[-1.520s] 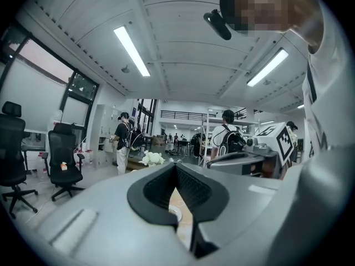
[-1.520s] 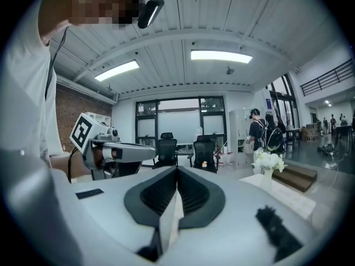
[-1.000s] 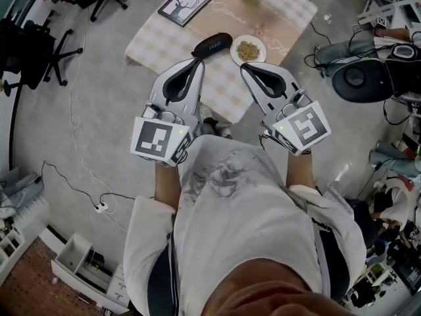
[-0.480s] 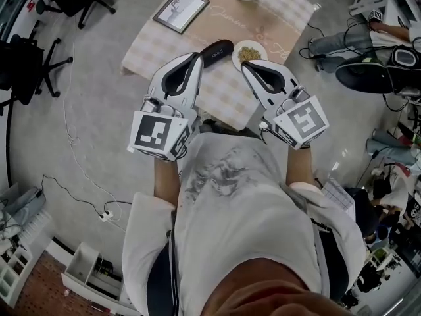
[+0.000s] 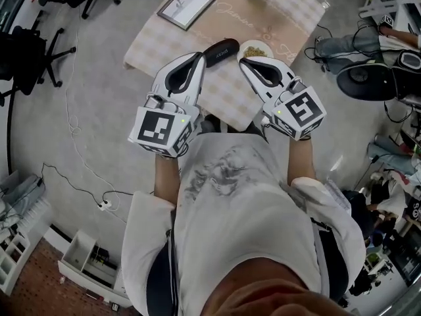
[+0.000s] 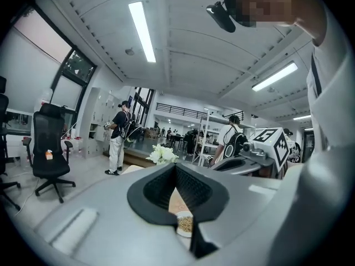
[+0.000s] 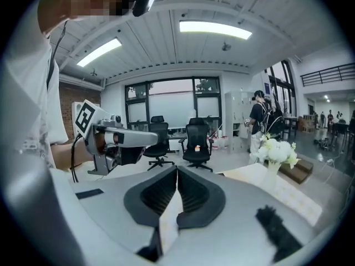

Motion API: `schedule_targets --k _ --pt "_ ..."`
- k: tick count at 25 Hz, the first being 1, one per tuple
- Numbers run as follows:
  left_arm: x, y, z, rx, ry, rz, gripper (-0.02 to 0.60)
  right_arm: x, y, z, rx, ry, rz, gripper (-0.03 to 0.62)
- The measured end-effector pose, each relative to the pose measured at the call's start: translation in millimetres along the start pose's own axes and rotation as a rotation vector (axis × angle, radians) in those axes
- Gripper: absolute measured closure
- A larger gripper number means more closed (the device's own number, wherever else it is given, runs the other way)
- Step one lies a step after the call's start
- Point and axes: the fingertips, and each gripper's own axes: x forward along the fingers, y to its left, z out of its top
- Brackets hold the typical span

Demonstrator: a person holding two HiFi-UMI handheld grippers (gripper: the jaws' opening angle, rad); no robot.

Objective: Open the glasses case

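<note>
Glasses case [image 5: 220, 51], black oval, lies between tips of closed, empty left gripper [image 5: 198, 56] and right gripper [image 5: 243, 61]; left gripper view shows white grain dish [image 6: 184, 224] instead.

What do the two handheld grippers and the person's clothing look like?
The left gripper and the right gripper are both pale grey, with black ribbed pads and a rear cube bearing black-and-white square markers. The person wears a light short-sleeved T-shirt.

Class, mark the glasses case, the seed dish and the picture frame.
glasses case [image 5: 221, 50]: head view, middle of its black shell.
seed dish [image 5: 256, 41]: head view, far white rim.
picture frame [image 5: 187, 5]: head view, centre of the print.
</note>
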Motion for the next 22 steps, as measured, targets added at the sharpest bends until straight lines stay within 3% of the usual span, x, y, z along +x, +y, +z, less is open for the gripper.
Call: schedule_targets --k 13,22 --pt "42.3 11.6 -50.6 -0.083 0.097 0.099 0.578 36.9 -58.7 -52.7 0.011 0.118 0.118 0.576" --pt "60.4 17.3 -85.7 -0.132 0.167 0.119 0.578 53.8 -69.9 -82.3 -0.003 0.204 0.163 0.576"
